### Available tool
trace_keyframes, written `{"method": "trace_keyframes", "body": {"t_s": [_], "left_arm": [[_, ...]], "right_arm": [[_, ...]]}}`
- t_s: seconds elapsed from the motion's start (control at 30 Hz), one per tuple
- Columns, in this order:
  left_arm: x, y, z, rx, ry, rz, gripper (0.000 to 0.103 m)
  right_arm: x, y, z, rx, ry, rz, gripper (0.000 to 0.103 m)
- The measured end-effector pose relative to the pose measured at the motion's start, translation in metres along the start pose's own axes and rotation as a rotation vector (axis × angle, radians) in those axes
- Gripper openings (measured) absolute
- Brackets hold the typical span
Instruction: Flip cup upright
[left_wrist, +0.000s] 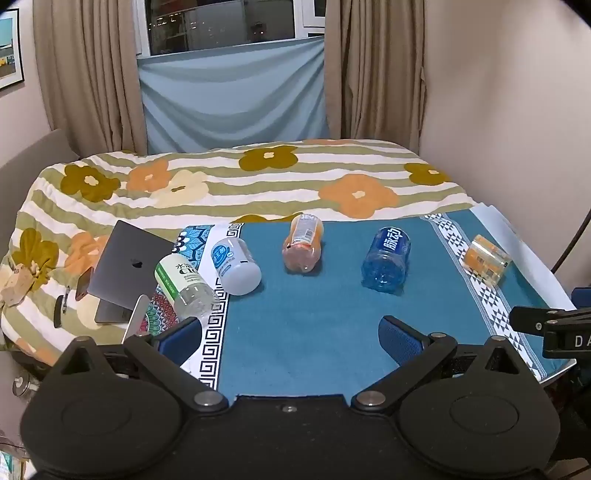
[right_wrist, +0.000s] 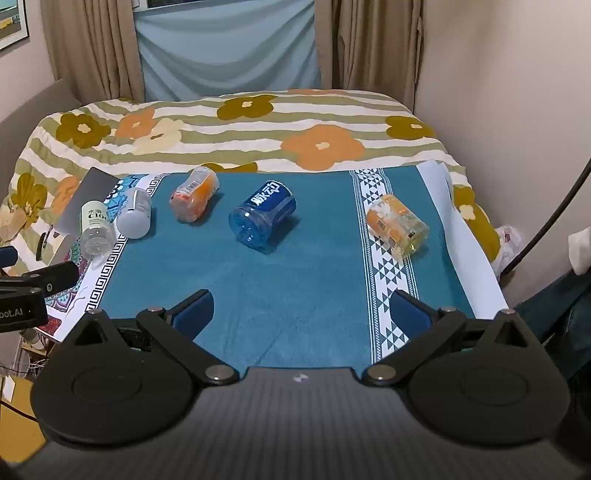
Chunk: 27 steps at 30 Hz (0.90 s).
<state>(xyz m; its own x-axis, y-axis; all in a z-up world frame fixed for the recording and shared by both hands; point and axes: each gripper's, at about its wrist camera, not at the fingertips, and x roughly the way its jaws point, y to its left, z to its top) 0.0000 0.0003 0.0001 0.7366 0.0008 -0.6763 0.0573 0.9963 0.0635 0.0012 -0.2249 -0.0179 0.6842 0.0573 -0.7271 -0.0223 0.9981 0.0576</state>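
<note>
Behind the teal cloth (left_wrist: 314, 325) we see a floral bed (left_wrist: 258, 184). Five cups lie on their sides, the blue cup (right_wrist: 264, 221) central. Our left gripper (left_wrist: 291, 334) and right gripper (right_wrist: 301, 312) gape, holding nothing.

You face a bed (left_wrist: 236, 184) under a striped quilt with orange and olive flowers, filling the far half of the room. Beyond it, beige curtains (left_wrist: 88, 74) hang either side of a dark window (left_wrist: 221, 22), with a pale blue cloth (left_wrist: 232, 92) draped below. Plain pinkish walls (left_wrist: 509, 92) close in on your right; a framed picture (left_wrist: 9, 48) hangs far left.
</note>
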Motion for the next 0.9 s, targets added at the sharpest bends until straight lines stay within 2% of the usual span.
{"method": "trace_keyframes", "body": {"t_s": [0.9], "left_arm": [[-0.0083,-0.0046,0.0013,0.016,-0.019,-0.015,0.103]], "right_arm": [[-0.0032,-0.0001,-0.0015,0.007,0.000,-0.007,0.103]]}}
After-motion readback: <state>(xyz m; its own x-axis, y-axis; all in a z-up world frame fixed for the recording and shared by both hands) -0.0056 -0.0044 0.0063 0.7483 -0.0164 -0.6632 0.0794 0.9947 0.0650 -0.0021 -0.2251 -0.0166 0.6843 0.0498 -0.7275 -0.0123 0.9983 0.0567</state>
